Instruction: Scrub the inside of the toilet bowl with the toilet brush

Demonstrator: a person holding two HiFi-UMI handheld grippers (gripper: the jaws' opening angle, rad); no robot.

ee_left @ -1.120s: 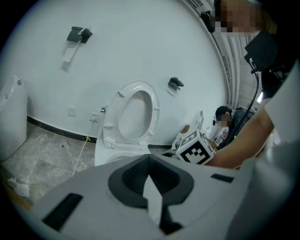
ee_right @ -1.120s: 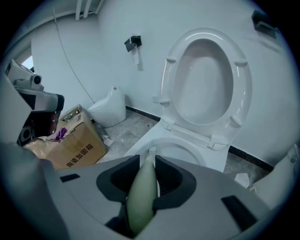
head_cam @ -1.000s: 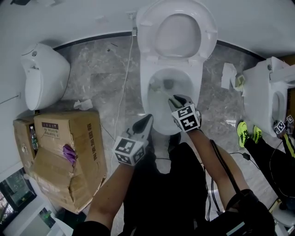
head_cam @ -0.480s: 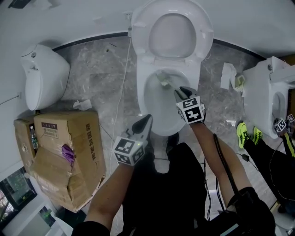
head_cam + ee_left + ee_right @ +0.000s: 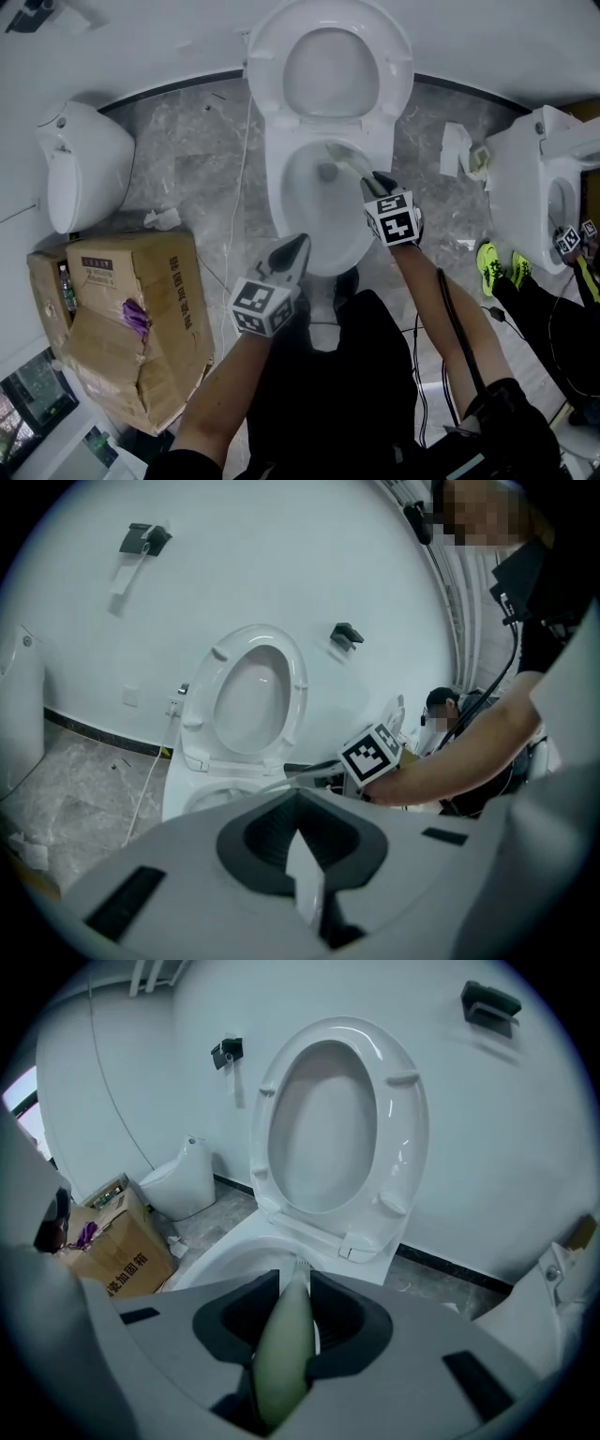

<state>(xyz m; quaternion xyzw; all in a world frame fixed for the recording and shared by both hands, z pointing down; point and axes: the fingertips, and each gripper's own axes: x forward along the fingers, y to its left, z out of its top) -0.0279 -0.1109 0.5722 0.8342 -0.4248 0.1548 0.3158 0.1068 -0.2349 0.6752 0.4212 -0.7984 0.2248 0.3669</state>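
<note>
The white toilet stands with seat and lid [image 5: 328, 70] raised and its bowl [image 5: 309, 211] open below. My right gripper [image 5: 375, 183] is over the bowl's right side, shut on the toilet brush's pale green handle [image 5: 356, 167]. The brush head [image 5: 336, 150] touches the far right inner wall under the rim. In the right gripper view the handle [image 5: 286, 1344] runs between the jaws of my right gripper [image 5: 292, 1302] toward the bristles [image 5: 298, 1266]. My left gripper [image 5: 292, 251] hangs shut and empty by the bowl's front left rim, seen again as my left gripper [image 5: 300, 841] facing the seat [image 5: 248, 691].
A torn cardboard box [image 5: 131, 319] sits on the floor at the left, with a white fixture [image 5: 84, 169] behind it. Another white fixture [image 5: 525, 187] and crumpled paper [image 5: 457, 150] lie at the right. A person's yellow-green shoes [image 5: 497, 267] stand there. A white cable [image 5: 239, 187] trails beside the toilet.
My right gripper has pushed the brush from the bowl's near middle toward the far right wall. The left gripper has stayed put.
</note>
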